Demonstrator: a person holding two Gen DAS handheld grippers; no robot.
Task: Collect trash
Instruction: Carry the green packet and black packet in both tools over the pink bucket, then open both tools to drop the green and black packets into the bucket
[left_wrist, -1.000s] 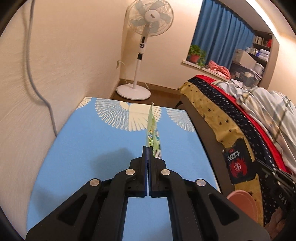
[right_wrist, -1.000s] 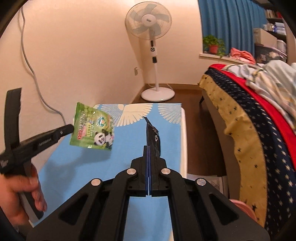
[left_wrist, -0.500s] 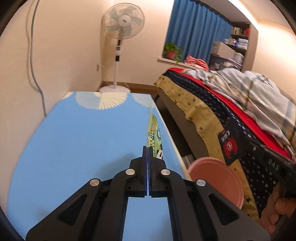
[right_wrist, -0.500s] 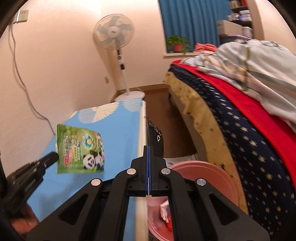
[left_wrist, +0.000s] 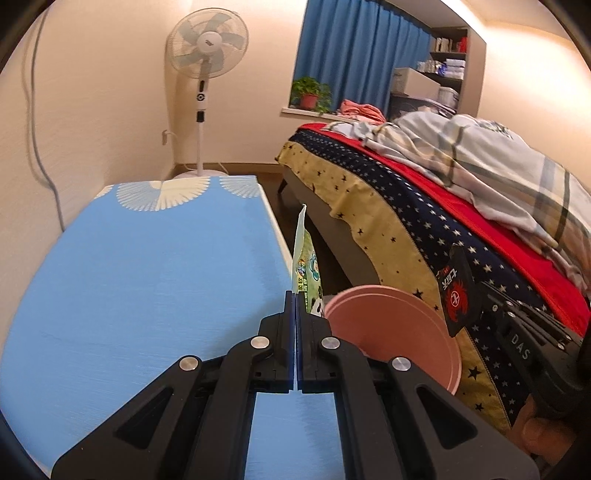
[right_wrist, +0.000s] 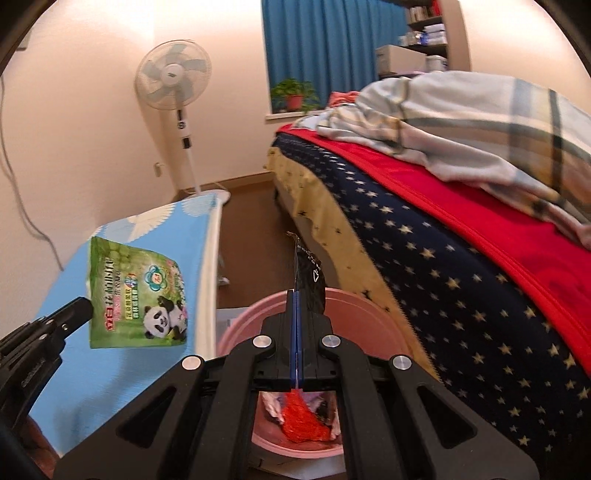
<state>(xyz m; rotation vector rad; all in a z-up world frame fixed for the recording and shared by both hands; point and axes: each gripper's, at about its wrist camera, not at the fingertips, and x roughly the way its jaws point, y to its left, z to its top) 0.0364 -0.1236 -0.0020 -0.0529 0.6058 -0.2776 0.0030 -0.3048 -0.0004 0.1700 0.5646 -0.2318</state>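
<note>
My left gripper is shut on a green panda snack wrapper, held edge-on above the table's right edge; the wrapper's face shows in the right wrist view. My right gripper is shut on a black wrapper, held over the pink bin. The black wrapper with red print also shows in the left wrist view, to the right of the bin. Red and white trash lies inside the bin.
The blue-topped table runs along the left wall. A bed with a star-patterned cover stands at the right, the bin between them on the floor. A standing fan is at the far wall.
Both grippers have swung right, off the table toward the bin. The right gripper now holds the black wrapper over the bin; the left one has reached the table's right edge.
</note>
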